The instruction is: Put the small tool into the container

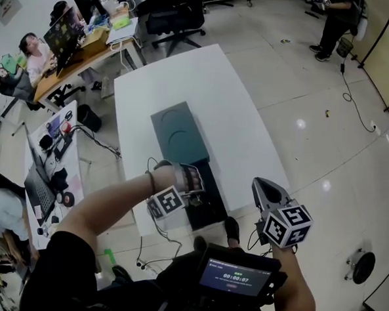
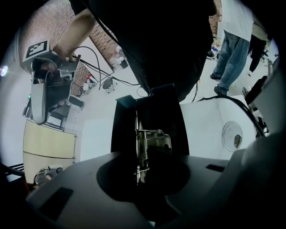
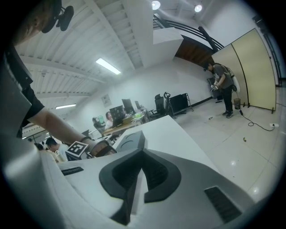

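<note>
The small tool, a metal spring-loaded piece, sticks out edge-on from my left gripper, whose jaws are shut on it. It hangs just over the open black container, which stands at the white table's near edge. In the head view the left gripper points down at the black container. My right gripper is held to the right of the table, off the container, its jaws shut with nothing in them.
A dark teal box lies on the table behind the container. Desks with laptops and seated people line the left side. Office chairs stand beyond the table. A person stands at the far right. Cables lie on the floor.
</note>
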The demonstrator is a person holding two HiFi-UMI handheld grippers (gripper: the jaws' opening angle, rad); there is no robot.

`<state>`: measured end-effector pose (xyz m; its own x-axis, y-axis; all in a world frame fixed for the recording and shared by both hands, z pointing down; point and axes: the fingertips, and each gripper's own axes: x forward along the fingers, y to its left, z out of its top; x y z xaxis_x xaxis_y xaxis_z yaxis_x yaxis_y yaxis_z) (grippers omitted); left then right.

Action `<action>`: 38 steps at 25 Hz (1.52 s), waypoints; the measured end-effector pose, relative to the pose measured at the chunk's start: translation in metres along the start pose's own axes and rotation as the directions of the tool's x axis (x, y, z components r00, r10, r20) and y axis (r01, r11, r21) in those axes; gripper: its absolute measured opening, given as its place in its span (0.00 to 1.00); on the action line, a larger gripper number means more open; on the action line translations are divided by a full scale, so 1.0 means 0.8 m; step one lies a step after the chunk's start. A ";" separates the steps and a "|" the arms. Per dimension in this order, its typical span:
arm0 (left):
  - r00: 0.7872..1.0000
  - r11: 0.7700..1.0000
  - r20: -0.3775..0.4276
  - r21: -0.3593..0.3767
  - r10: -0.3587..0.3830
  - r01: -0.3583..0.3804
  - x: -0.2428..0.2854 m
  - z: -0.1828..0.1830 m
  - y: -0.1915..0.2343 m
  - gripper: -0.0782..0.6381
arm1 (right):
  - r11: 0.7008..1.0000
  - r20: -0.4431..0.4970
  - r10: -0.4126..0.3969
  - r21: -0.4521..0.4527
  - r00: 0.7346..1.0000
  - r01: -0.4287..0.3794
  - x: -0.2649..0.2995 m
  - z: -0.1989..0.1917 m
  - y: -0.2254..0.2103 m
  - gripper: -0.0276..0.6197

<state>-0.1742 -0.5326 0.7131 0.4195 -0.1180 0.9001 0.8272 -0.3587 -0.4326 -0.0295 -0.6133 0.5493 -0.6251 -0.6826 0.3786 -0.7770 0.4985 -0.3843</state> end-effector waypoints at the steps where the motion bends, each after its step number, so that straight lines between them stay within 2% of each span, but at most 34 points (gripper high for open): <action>1: 1.000 1.000 0.000 -0.004 0.005 -0.005 0.003 -0.001 0.001 0.24 | 1.000 -0.002 0.000 0.005 1.000 0.000 0.000 0.000 -0.002 0.04; 7: 1.000 1.000 -0.028 0.007 -0.007 0.007 0.013 -0.011 0.001 0.25 | 1.000 -0.005 0.006 -0.008 1.000 -0.006 0.004 0.001 -0.006 0.04; 9: 0.999 1.000 -0.036 -0.011 -0.015 0.015 0.011 -0.011 -0.001 0.42 | 1.000 -0.005 0.011 -0.011 1.000 -0.011 0.003 0.004 -0.005 0.04; 10: 0.999 1.000 -0.038 -0.023 -0.011 0.011 0.005 -0.009 0.001 0.46 | 1.000 -0.006 0.013 -0.013 1.000 -0.013 0.002 0.006 -0.003 0.04; 12: 0.999 0.999 -0.039 -0.047 -0.009 0.007 -0.010 -0.004 0.007 0.46 | 1.000 -0.006 0.018 -0.017 1.000 -0.018 0.000 0.012 0.000 0.04; 16: 0.997 0.999 -0.073 -0.040 0.019 -0.022 -0.015 -0.009 0.004 0.46 | 0.999 0.007 0.034 -0.029 0.999 -0.034 -0.004 0.024 0.011 0.04; 22: 0.997 0.989 -0.078 -0.150 -0.011 -0.001 -0.054 0.008 0.008 0.46 | 0.998 0.009 0.050 -0.044 0.999 -0.050 -0.015 0.028 0.026 0.04; 25: 0.993 0.982 -0.118 -0.188 0.004 -0.026 -0.070 0.005 0.005 0.46 | 0.997 0.011 0.061 -0.052 0.998 -0.061 -0.026 0.036 0.035 0.04; 30: 0.988 0.926 -0.134 -0.358 0.072 -0.116 -0.123 0.026 0.008 0.46 | 0.994 0.023 0.087 -0.072 0.996 -0.085 -0.043 0.040 0.066 0.04; 32: 0.979 0.882 -0.150 -0.431 0.139 -0.191 -0.149 0.029 0.014 0.45 | 0.992 0.037 0.097 -0.082 0.995 -0.094 -0.051 0.044 0.082 0.04; 33: 0.966 0.841 -0.176 -0.478 0.192 -0.254 -0.166 0.027 0.019 0.45 | 0.991 0.047 0.103 -0.089 0.994 -0.099 -0.055 0.048 0.091 0.04; 34: 0.943 0.781 -0.217 -0.529 0.254 -0.332 -0.185 0.021 0.024 0.43 | 0.990 0.057 0.110 -0.099 0.992 -0.104 -0.059 0.052 0.101 0.04; 35: 0.910 0.701 -0.274 -0.580 0.313 -0.415 -0.205 0.015 0.026 0.40 | 0.988 0.066 0.115 -0.111 0.991 -0.107 -0.063 0.055 0.111 0.05; 36: 0.871 0.607 -0.336 -0.625 0.360 -0.492 -0.227 0.011 0.025 0.32 | 0.987 0.073 0.118 -0.123 0.990 -0.108 -0.070 0.056 0.122 0.04; 38: 0.796 0.386 -0.428 -0.710 0.427 -0.589 -0.273 0.016 0.017 0.19 | 0.984 0.088 0.119 -0.140 0.989 -0.106 -0.088 0.053 0.146 0.04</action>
<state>-0.2500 -0.4998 0.5104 0.5274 -0.6436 0.5546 -0.1928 -0.7264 -0.6597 -0.0732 -0.5299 0.4421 -0.7043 -0.6627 0.2547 -0.7090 0.6381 -0.3001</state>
